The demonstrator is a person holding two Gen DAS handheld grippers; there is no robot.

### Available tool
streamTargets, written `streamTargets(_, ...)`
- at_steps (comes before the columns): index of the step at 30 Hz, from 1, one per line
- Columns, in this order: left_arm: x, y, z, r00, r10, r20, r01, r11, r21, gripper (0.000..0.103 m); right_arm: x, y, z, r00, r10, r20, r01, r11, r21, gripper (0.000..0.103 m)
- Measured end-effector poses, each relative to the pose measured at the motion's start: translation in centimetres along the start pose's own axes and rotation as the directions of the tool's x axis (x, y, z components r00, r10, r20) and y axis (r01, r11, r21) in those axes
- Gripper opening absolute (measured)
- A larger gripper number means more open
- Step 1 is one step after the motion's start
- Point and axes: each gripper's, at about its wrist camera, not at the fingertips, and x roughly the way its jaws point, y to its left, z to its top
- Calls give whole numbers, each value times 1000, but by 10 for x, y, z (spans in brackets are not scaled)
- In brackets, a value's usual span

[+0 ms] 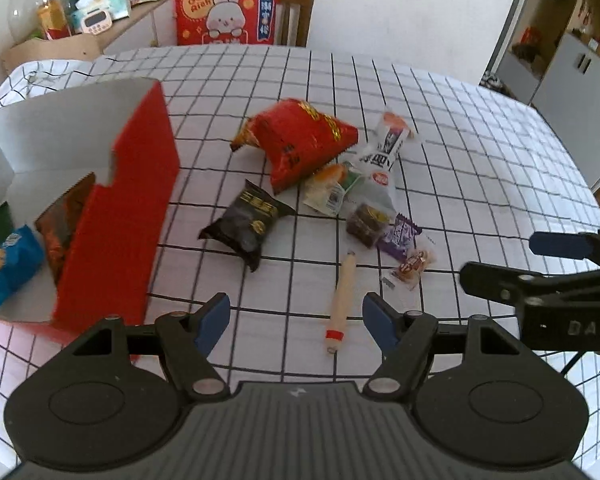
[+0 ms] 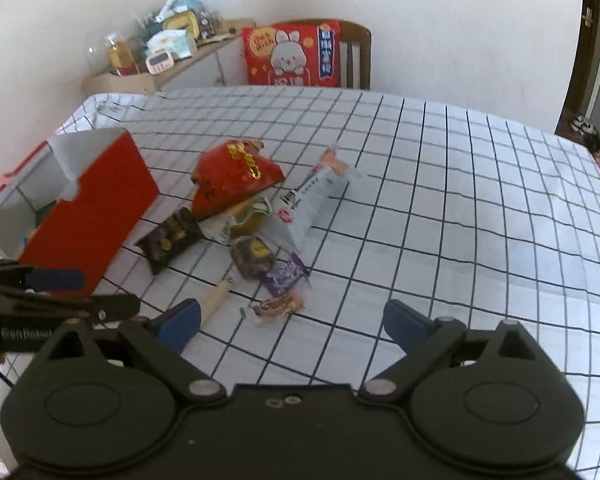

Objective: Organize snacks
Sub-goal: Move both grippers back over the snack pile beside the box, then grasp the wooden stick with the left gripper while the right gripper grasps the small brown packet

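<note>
Hovering, left gripper with jaws partly open and empty above the sausage stick; box beside it holds some snacks. Right view: right gripper wide, empty, near the candy. Next, I'd say, lower and pinch.

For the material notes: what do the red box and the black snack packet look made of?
Red box: looks like paperboard, matte red outside, plain white inside; thin cut edges and a folded flap show.
Black snack packet: probably plastic film, slightly glossy, with crimped, pillowed ends; its gold print is too blurred to read.
</note>
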Motion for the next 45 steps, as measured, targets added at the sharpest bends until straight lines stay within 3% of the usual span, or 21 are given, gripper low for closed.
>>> streamTargets(7,30,-4,6,997,-4,-77,2,999,-32,72,33,-11,7,998,3,-66,-1,999,39,88)
streamTargets(12,42,-10,5,995,-14,-94,13,1000,-8,72,52,-19,11,993,18,-114,-6,995,101,80)
streamTargets(18,48,-21,4,996,-26,-87,28,999,20,70,65,-7,13,990,22,-137,-10,996,87,73)
streamTargets(22,53,-27,4,995,-38,-95,43,998,46,60,74,-2,13,986,17,-164,0,995,101,59)
streamTargets(25,56,-29,3,994,-49,-101,54,997,48,53,77,2,12,986,12,-164,4,995,97,54)
streamTargets(29,60,-29,2,993,-49,-109,54,997,51,37,78,6,12,987,5,-161,8,997,78,45)
streamTargets(33,63,-28,1,994,-40,-104,45,998,49,31,77,9,11,987,10,-158,-2,999,54,34)
streamTargets(38,63,-25,1,995,-37,-96,42,998,49,12,74,11,8,990,-4,-144,7,1000,16,31)
streamTargets(45,60,-21,-1,993,-74,-93,77,997,27,9,62,5,2,991,4,-137,-1,1000,21,28)
